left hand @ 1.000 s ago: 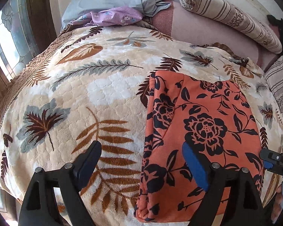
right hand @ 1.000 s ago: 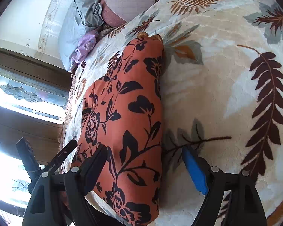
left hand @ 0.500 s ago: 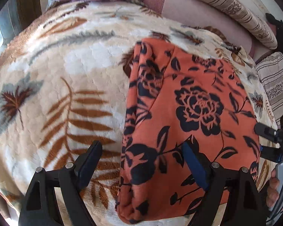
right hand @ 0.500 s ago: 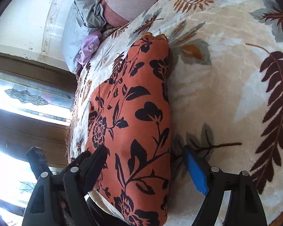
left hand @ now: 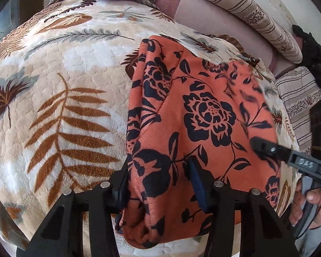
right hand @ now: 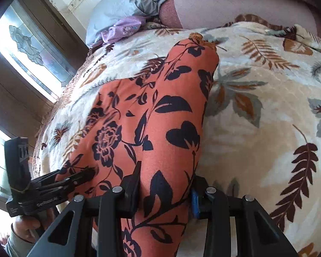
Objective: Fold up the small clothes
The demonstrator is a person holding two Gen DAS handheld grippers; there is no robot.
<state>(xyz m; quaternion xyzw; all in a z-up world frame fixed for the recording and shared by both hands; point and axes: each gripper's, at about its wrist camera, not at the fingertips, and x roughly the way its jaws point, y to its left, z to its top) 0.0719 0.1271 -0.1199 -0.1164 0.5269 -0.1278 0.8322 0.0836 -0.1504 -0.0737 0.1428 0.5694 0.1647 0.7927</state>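
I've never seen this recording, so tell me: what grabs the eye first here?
The orange garment with black flowers stands out, lying on the cream leaf-patterned blanket. Both the left gripper and the right gripper have just been closing their jaws on its near edge, with cloth bunched between them.

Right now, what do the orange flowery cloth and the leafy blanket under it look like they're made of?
The orange flowery cloth looks like thin, soft woven or knit fabric, matte, with a black flower print; it bunches into soft folds at the hand-held grippers. The leafy blanket looks like thick plush fleece, probably synthetic: fuzzy pile, puffy embossed bumps, a faint sheen.
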